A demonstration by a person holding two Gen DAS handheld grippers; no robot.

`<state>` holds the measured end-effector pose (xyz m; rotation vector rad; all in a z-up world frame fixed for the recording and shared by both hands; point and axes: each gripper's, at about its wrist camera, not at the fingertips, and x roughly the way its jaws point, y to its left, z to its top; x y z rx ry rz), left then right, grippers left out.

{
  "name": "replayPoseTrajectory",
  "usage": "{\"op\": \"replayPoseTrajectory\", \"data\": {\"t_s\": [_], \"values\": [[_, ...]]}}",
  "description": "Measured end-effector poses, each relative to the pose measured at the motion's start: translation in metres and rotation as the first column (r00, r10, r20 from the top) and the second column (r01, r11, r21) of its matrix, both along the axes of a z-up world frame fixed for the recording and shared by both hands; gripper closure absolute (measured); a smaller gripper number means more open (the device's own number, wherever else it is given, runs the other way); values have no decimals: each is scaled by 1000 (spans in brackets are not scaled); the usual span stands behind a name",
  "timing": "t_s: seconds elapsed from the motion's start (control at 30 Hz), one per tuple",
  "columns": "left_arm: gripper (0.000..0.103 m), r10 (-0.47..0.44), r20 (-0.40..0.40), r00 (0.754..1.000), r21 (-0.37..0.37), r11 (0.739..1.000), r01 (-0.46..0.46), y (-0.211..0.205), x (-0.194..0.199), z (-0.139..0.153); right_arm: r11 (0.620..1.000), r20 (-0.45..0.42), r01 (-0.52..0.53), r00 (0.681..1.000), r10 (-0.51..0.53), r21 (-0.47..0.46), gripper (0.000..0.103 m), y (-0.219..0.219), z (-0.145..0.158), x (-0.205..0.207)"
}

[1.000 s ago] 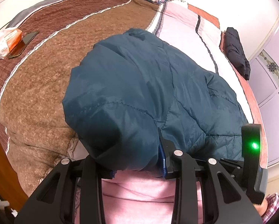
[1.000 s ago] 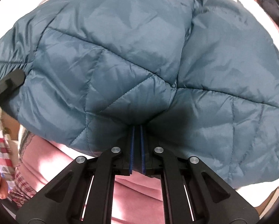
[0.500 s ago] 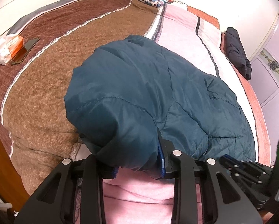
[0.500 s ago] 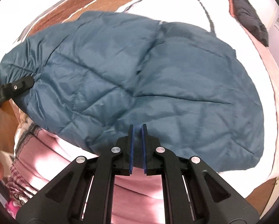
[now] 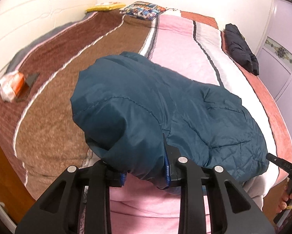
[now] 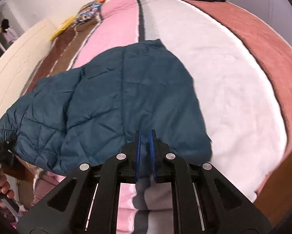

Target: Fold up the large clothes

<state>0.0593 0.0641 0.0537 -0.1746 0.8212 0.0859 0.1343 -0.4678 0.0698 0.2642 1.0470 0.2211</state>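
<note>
- A teal quilted jacket [image 5: 165,117] lies folded near the foot of the bed, across the brown-and-pink striped blanket [image 5: 177,44].
- The left gripper [image 5: 144,167] has a bunched corner of the jacket between its fingers, which are closing on the fabric.
- The right gripper [image 6: 145,152] hangs above the jacket's near edge; its blue-padded fingers are parting, a narrow gap between them and no cloth caught there.
- A dark garment [image 5: 239,48] sits well apart at the blanket's far right edge.
- An orange packet [image 5: 11,85] rests on the left side, a dark flat thing just beside it.
</note>
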Motion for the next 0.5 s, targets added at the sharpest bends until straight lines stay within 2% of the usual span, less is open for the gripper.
{"op": "replayPoseTrajectory", "data": {"t_s": [0.07, 0.17, 0.2, 0.3, 0.37, 0.43, 0.5], "values": [[75, -14, 15, 1000, 26, 1000, 14, -10, 1, 9, 996, -9, 84, 996, -84, 0, 92, -13, -5, 7], [75, -57, 46, 997, 86, 995, 53, -29, 2, 23, 972, -68, 207, 977, -200, 109, 92, -56, -21, 11], [75, -80, 60, 995, 114, 991, 72, -38, 3, 28, 967, -87, 221, 974, -211, 128, 92, -64, -26, 14], [75, -149, 103, 983, 177, 976, 130, -66, 6, 42, 962, -153, 185, 976, -156, 199, 91, -71, -43, 26], [75, -203, 127, 971, 211, 962, 173, -88, 8, 50, 964, -161, 162, 979, -129, 213, 91, -65, -47, 28], [75, -266, 145, 953, 249, 942, 225, -113, 10, 56, 961, -161, 131, 983, -93, 244, 91, -57, -49, 31], [75, -355, 151, 923, 300, 906, 299, -145, 12, 59, 960, -152, 114, 985, -77, 254, 92, -52, -50, 30]]}}
